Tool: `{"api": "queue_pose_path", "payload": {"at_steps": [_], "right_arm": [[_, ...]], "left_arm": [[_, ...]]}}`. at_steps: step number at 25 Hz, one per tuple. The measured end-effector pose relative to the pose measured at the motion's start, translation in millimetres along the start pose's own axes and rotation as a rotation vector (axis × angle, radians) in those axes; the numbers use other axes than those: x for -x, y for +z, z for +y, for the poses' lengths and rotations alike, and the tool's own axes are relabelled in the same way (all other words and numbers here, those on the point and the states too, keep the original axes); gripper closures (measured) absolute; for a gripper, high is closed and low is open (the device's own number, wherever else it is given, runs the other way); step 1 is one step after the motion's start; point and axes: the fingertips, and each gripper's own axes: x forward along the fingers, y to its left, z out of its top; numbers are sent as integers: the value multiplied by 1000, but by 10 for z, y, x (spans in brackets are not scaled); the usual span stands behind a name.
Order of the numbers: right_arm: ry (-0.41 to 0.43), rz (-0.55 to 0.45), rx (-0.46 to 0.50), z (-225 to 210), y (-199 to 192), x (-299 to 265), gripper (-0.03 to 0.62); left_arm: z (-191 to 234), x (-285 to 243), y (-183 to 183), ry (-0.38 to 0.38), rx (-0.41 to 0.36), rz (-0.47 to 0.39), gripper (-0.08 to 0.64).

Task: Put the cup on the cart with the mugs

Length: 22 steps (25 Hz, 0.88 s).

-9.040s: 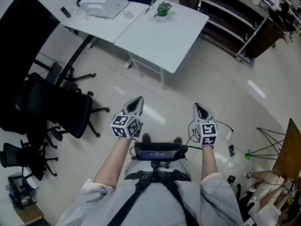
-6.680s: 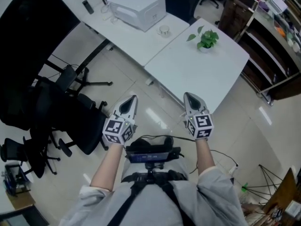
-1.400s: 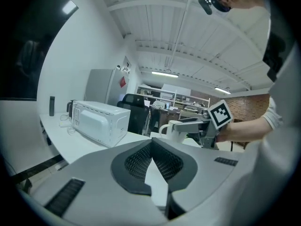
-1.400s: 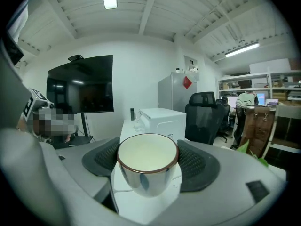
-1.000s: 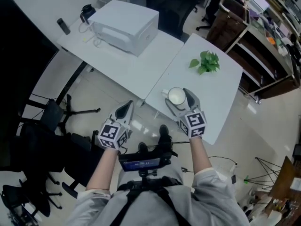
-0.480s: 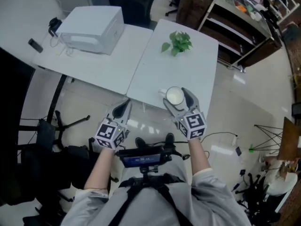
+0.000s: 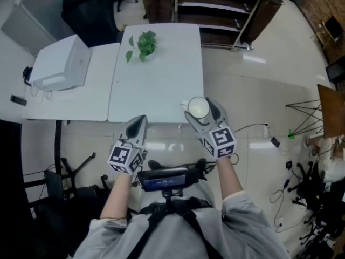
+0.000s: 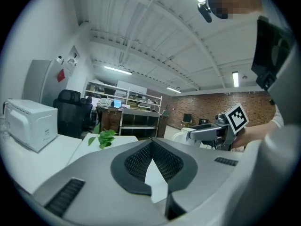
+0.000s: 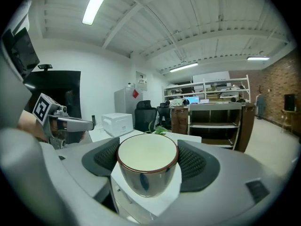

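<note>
White counter [image 7: 161, 74] at twelve o'clock; right tool [image 7: 200, 112] pinches the cup [image 9: 147, 171], left tool [image 7: 138, 124] pressed together, empty. Cup picked up; cart with mugs not in sight, delivery remains.

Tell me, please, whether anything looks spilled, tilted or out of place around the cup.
Nothing stands out: the cup sits upright in the right hand-held gripper's jaws with no spill, and the plant stands upright on the table.
</note>
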Motion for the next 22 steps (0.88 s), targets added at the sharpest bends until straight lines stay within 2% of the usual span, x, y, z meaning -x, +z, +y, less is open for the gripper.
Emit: {"api": "queue_pose_path", "payload": {"at_steps": [8, 15, 18, 22], "right_arm": [[-155, 21, -69, -1289, -478, 1116, 199], [-261, 1, -116, -2225, -694, 2080, 199], [-293, -5, -120, -2485, -749, 2338, 199], [-329, -19, -131, -2736, -756, 2520, 199]], "left_arm": [[-1476, -1022, -153, -176, -39, 61, 561], [-2725, -1748, -175, -298, -72, 81, 561], [-3092, -1965, -146, -330, -85, 73, 561], [-3360, -2185, -136, -357, -101, 79, 561]]}}
